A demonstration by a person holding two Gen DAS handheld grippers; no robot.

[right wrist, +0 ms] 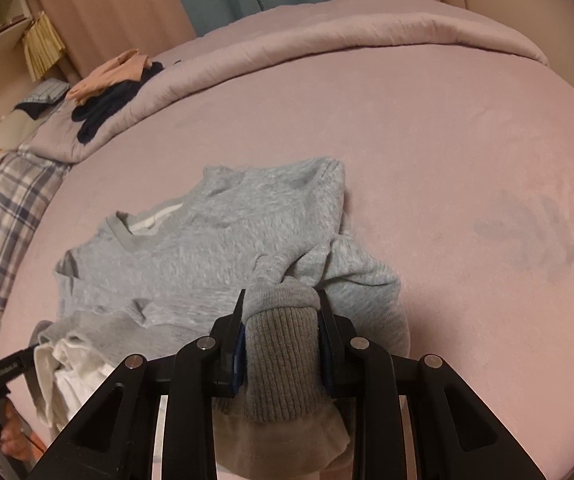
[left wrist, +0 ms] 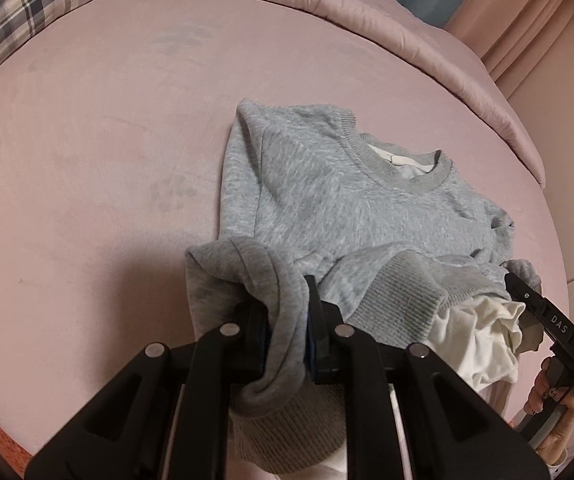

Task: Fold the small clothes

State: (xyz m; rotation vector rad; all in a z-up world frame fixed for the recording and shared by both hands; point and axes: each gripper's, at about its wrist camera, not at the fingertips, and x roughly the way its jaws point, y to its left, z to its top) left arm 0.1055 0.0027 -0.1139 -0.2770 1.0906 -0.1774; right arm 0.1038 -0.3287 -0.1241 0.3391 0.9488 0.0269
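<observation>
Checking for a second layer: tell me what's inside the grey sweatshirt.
White fabric spills from the grey sweatshirt at its hem and shows at the neckline. How far it runs inside is covered.

Left gripper [left wrist: 287, 320]: matte black plastic linkage arms, four round silver pivot pins, blue pads on the inner faces of its fingers [left wrist: 314, 344]. Right gripper [right wrist: 281, 332]: same black build, four silver pins, blue pads. White lettering "DAS" on one black finger of the right unit. Bare skin on the right hand [left wrist: 555, 404], grey handle.
</observation>
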